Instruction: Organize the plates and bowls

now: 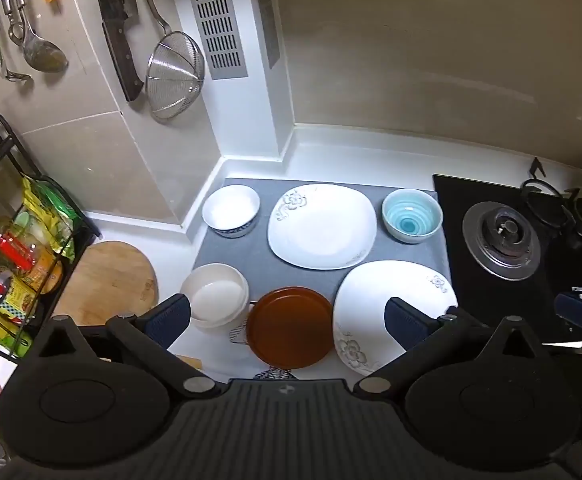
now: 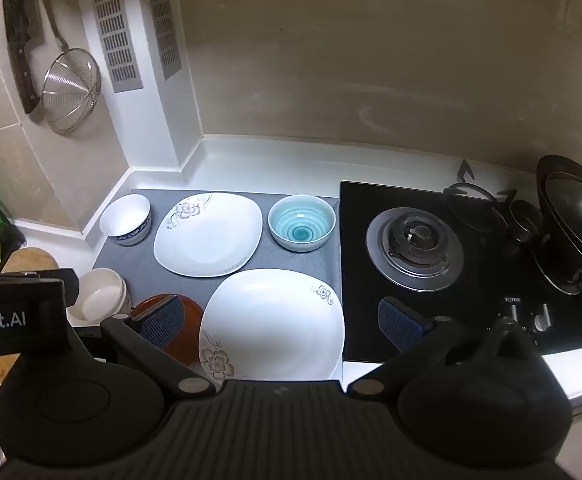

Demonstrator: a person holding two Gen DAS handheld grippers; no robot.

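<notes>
On a grey mat (image 1: 259, 268) lie two white flowered square plates, one at the back (image 1: 322, 226) (image 2: 208, 234) and one at the front right (image 1: 375, 304) (image 2: 272, 320). A brown round plate (image 1: 290, 327) (image 2: 189, 312) sits front centre. A white bowl with a blue rim (image 1: 231, 210) (image 2: 125, 219) is back left, a light blue bowl (image 1: 412, 215) (image 2: 301, 222) back right, and a cream bowl (image 1: 215, 302) (image 2: 99, 296) front left. My left gripper (image 1: 287, 320) is open and empty above the brown plate. My right gripper (image 2: 281, 322) is open and empty above the front plate.
A black gas stove (image 2: 415, 246) lies right of the mat, with a wok lid (image 2: 575, 216) at far right. A wooden board (image 1: 107, 280) and a rack of packets (image 1: 19, 256) stand left. A knife (image 1: 117, 28) and a strainer (image 1: 175, 76) hang on the wall.
</notes>
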